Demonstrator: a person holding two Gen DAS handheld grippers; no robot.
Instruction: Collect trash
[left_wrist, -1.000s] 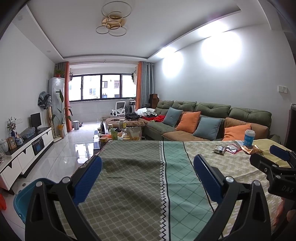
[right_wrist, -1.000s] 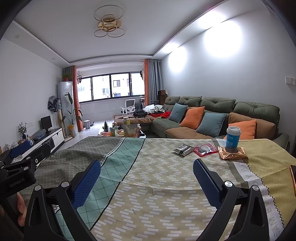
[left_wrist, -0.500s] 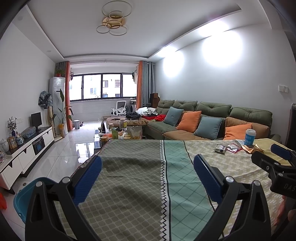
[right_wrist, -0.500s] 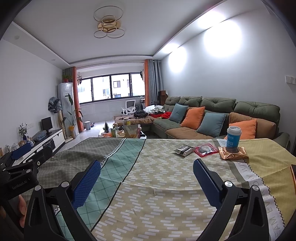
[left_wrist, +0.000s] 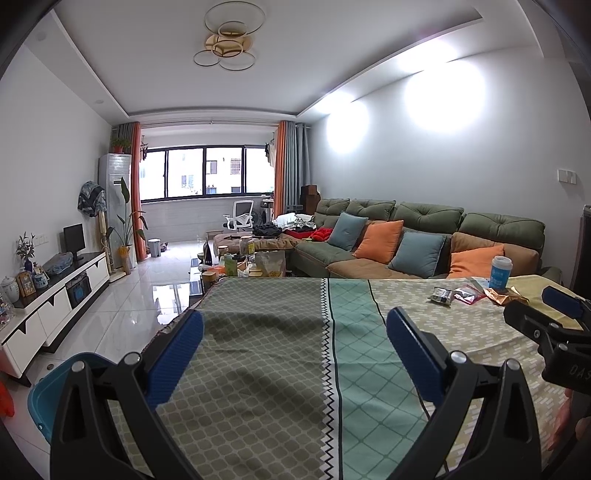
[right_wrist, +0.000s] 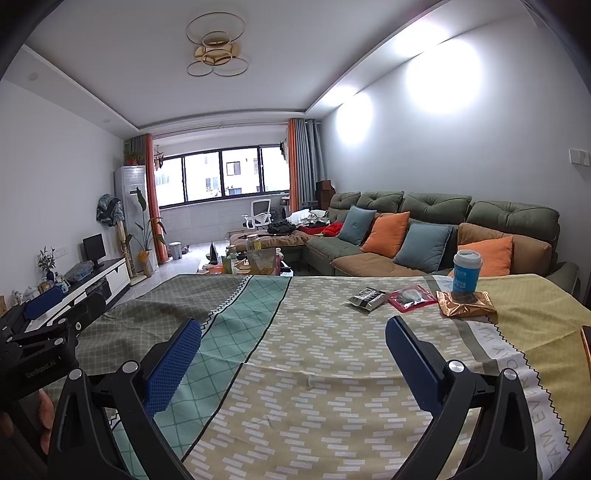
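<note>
On the far right of the clothed table (right_wrist: 314, 354) lie a black-and-silver wrapper (right_wrist: 365, 298), a red packet (right_wrist: 410, 297) and a gold foil bag (right_wrist: 466, 305), with a blue paper cup (right_wrist: 466, 272) standing on the foil bag. They also show in the left wrist view: wrapper (left_wrist: 441, 295), red packet (left_wrist: 469, 294), foil bag (left_wrist: 503, 295), cup (left_wrist: 500, 272). My right gripper (right_wrist: 293, 354) is open and empty, short of the trash. My left gripper (left_wrist: 295, 350) is open and empty over the table's left half.
A blue bin (left_wrist: 62, 391) stands on the floor left of the table. A green sofa (right_wrist: 443, 229) with cushions lies beyond the table. A cluttered coffee table (left_wrist: 240, 262) and a TV cabinet (left_wrist: 55, 295) stand further off.
Both views have tilted up very slightly; the grippers stay open and the trash has not moved.
</note>
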